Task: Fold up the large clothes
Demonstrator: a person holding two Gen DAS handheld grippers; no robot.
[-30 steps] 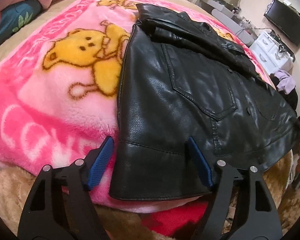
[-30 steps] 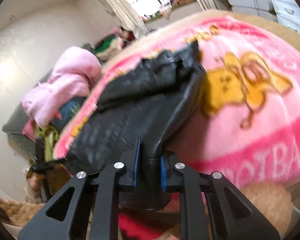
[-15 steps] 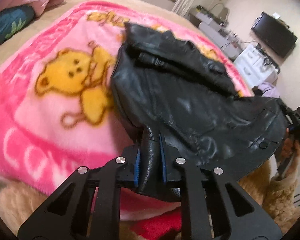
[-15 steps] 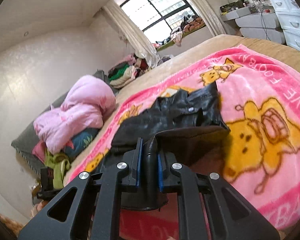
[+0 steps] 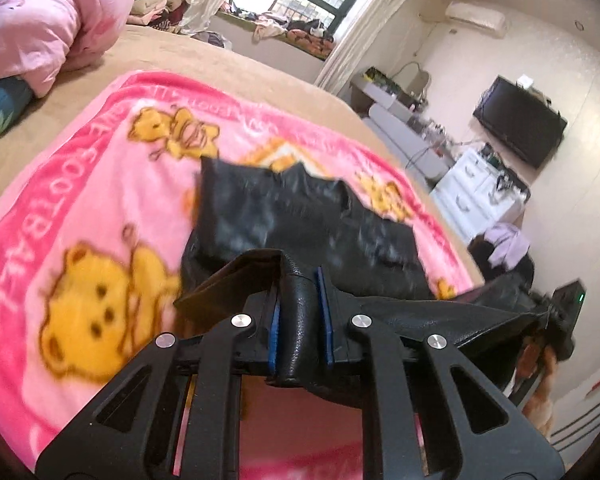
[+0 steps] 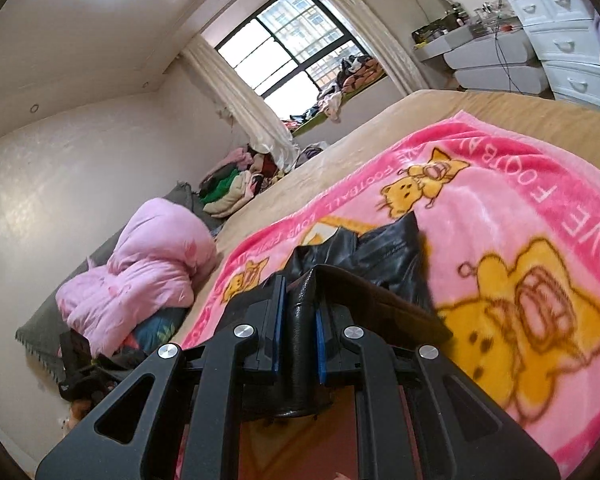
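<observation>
Over the pink blanket point(image 5: 60, 208), both grippers clamp the black jacket's point(image 5: 300, 220) hem

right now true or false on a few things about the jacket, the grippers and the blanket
1. Both grippers are shut on the black leather jacket. True: the left gripper and right gripper each pinch its hem.
2. The jacket lies flat on the pink blanket. False: its near edge is lifted.
3. The blanket shows yellow bears. True.
4. A pink duvet covers the jacket. False: it sits apart, at the head of the bed.
</observation>
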